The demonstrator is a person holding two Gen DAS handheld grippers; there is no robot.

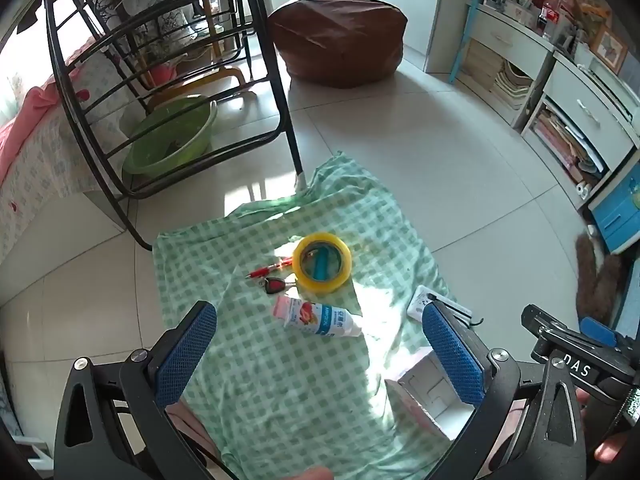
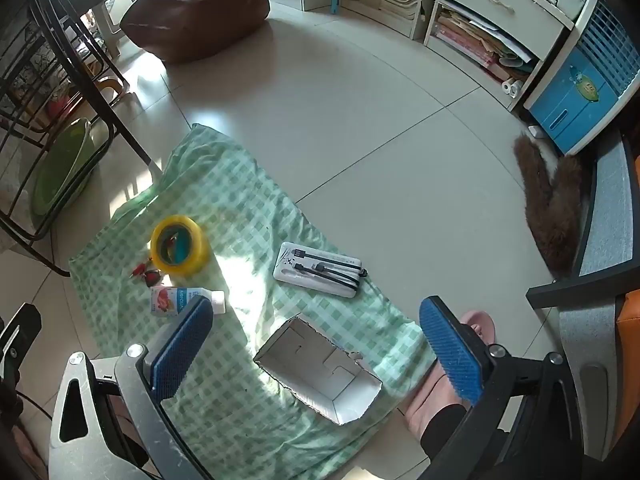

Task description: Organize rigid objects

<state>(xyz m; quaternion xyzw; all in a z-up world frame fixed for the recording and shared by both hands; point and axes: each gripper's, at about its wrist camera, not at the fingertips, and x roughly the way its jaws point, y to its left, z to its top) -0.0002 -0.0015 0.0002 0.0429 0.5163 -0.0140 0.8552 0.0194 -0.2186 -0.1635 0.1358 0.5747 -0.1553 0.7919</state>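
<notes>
Cardboard box (image 2: 320,376) lies empty, nearest on checked cloth (image 2: 248,208); bottle (image 1: 316,318), key (image 1: 274,285), pen (image 1: 270,269), tape roll (image 1: 322,262), power bank (image 2: 318,268) scattered beyond. Both grippers (image 1: 320,360) (image 2: 316,356) spread wide, holding nothing. Likely pre-grasp: next, descend on one item.

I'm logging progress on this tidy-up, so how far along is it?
Barely started. The cardboard box lies open with nothing inside. Both the left gripper and right gripper are open, holding nothing. Still loose on the checked cloth: tape roll, red pen, key, small bottle and power bank.
</notes>
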